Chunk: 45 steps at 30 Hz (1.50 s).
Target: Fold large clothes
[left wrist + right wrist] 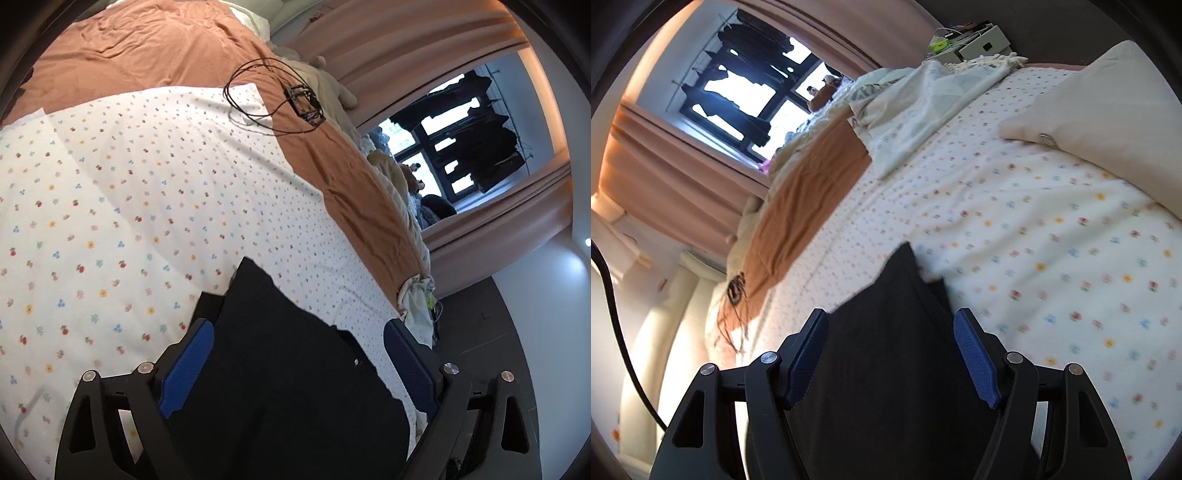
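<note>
A black garment [288, 369] lies on the white flowered bedsheet [110, 203]. In the left wrist view it fills the space between my left gripper's [299, 328] blue pads [192, 365], which stand wide apart, with one corner pointing away. In the right wrist view the same black garment [886, 354] rises to a point between my right gripper's [890, 325] blue pads [975, 358], also wide apart. Neither pair of pads presses on the cloth. The rest of the garment is hidden below both frames.
An orange-brown blanket [166, 48] covers the far bed, with a black cable coil and small frame [295, 99] on it. A cream pillow [1108, 110] and a pale folded throw [923, 107] lie by the bed's head. Curtains and a window [461, 140] stand beyond the bed.
</note>
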Each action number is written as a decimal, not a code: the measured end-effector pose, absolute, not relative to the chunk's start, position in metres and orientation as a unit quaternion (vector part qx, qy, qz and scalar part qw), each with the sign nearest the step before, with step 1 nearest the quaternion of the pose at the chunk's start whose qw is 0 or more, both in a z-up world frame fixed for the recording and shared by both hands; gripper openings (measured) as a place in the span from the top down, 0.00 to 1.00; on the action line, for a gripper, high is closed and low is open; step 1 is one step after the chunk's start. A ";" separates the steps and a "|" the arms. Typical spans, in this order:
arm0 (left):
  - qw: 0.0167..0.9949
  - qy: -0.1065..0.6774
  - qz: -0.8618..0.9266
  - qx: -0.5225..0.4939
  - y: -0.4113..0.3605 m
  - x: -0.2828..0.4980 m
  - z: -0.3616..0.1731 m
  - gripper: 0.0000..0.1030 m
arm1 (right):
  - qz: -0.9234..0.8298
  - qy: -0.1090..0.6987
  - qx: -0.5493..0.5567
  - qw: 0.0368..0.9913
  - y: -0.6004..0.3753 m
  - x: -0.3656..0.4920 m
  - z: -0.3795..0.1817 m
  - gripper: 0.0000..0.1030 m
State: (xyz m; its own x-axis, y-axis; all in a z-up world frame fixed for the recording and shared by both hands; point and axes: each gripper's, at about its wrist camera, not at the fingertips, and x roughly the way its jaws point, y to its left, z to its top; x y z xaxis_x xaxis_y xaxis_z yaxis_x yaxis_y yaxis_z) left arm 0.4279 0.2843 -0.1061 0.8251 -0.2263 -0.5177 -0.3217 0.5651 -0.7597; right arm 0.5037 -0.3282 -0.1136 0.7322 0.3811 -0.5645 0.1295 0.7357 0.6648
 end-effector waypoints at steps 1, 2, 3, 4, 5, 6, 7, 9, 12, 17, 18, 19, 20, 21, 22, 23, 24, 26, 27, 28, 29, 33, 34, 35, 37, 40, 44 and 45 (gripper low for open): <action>0.832 0.302 0.026 -0.464 0.282 0.422 -0.109 0.21 | 0.072 0.364 0.351 0.860 -0.331 0.498 -0.115 0.31; 0.831 0.311 0.026 -0.461 0.280 0.415 -0.111 0.23 | 0.072 0.369 0.349 0.858 -0.333 0.492 -0.116 0.31; 0.832 0.317 0.030 -0.455 0.277 0.407 -0.112 0.24 | 0.074 0.373 0.347 0.857 -0.334 0.486 -0.118 0.31; 0.834 0.318 0.032 -0.449 0.274 0.400 -0.112 0.24 | 0.074 0.377 0.343 0.858 -0.335 0.480 -0.119 0.31; 0.837 0.318 0.032 -0.444 0.272 0.393 -0.112 0.24 | 0.070 0.381 0.334 0.859 -0.336 0.473 -0.119 0.31; 0.840 0.319 0.031 -0.439 0.269 0.384 -0.112 0.24 | 0.069 0.383 0.330 0.860 -0.336 0.469 -0.120 0.31; 0.841 0.320 0.031 -0.436 0.268 0.378 -0.112 0.24 | 0.070 0.387 0.327 0.859 -0.335 0.464 -0.121 0.31; 0.841 0.327 0.036 -0.429 0.267 0.367 -0.115 0.26 | 0.071 0.393 0.319 0.859 -0.334 0.454 -0.123 0.31; 0.842 0.343 0.046 -0.415 0.267 0.356 -0.119 0.31 | 0.070 0.401 0.301 0.862 -0.332 0.444 -0.125 0.31; 0.837 0.360 0.049 -0.409 0.266 0.342 -0.127 0.32 | 0.063 0.424 0.283 0.858 -0.331 0.435 -0.132 0.31; 0.838 0.364 0.050 -0.404 0.265 0.340 -0.129 0.33 | 0.062 0.428 0.282 0.856 -0.332 0.434 -0.134 0.31; 0.838 0.369 0.052 -0.398 0.263 0.340 -0.131 0.33 | 0.061 0.433 0.280 0.855 -0.331 0.433 -0.137 0.31; 0.839 0.376 0.056 -0.390 0.262 0.339 -0.134 0.33 | 0.059 0.437 0.276 0.854 -0.330 0.433 -0.139 0.32; 0.837 0.383 0.058 -0.386 0.261 0.339 -0.138 0.33 | 0.054 0.445 0.270 0.852 -0.329 0.433 -0.143 0.32; 0.834 0.393 0.059 -0.382 0.259 0.340 -0.145 0.33 | 0.053 0.451 0.267 0.850 -0.328 0.433 -0.147 0.32; 0.830 0.405 0.060 -0.378 0.258 0.342 -0.152 0.34 | 0.054 0.457 0.266 0.847 -0.327 0.434 -0.150 0.33; 0.827 0.420 0.064 -0.369 0.256 0.345 -0.160 0.35 | 0.056 0.463 0.266 0.844 -0.325 0.436 -0.155 0.34; 0.817 0.458 0.076 -0.343 0.249 0.351 -0.176 0.41 | 0.052 0.470 0.262 0.842 -0.323 0.438 -0.161 0.40; 0.814 0.466 0.074 -0.339 0.247 0.353 -0.182 0.42 | 0.051 0.472 0.261 0.840 -0.323 0.439 -0.164 0.43; 0.811 0.474 0.068 -0.337 0.244 0.355 -0.189 0.42 | 0.053 0.473 0.264 0.839 -0.322 0.441 -0.165 0.53; 0.810 0.477 0.067 -0.335 0.243 0.357 -0.193 0.42 | 0.056 0.471 0.269 0.838 -0.323 0.442 -0.167 0.69; 0.819 0.469 0.065 -0.324 0.239 0.365 -0.198 0.47 | 0.053 0.455 0.271 0.846 -0.327 0.446 -0.164 0.89; 0.821 0.466 0.060 -0.324 0.238 0.368 -0.197 0.60 | 0.056 0.449 0.269 0.850 -0.328 0.446 -0.162 0.93; 0.823 0.464 0.054 -0.324 0.238 0.370 -0.196 0.73 | 0.059 0.445 0.267 0.853 -0.327 0.447 -0.160 0.96; 0.829 0.463 0.054 -0.309 0.234 0.376 -0.195 0.83 | 0.069 0.433 0.264 0.859 -0.326 0.448 -0.155 0.97; 0.841 0.457 0.055 -0.284 0.227 0.383 -0.188 0.92 | 0.072 0.424 0.265 0.863 -0.327 0.450 -0.154 0.97; 0.839 0.455 0.053 -0.295 0.232 0.390 -0.189 0.94 | 0.068 0.426 0.275 0.859 -0.330 0.458 -0.158 0.97; 0.837 0.455 0.053 -0.300 0.234 0.392 -0.190 0.94 | 0.066 0.426 0.276 0.859 -0.330 0.459 -0.159 0.97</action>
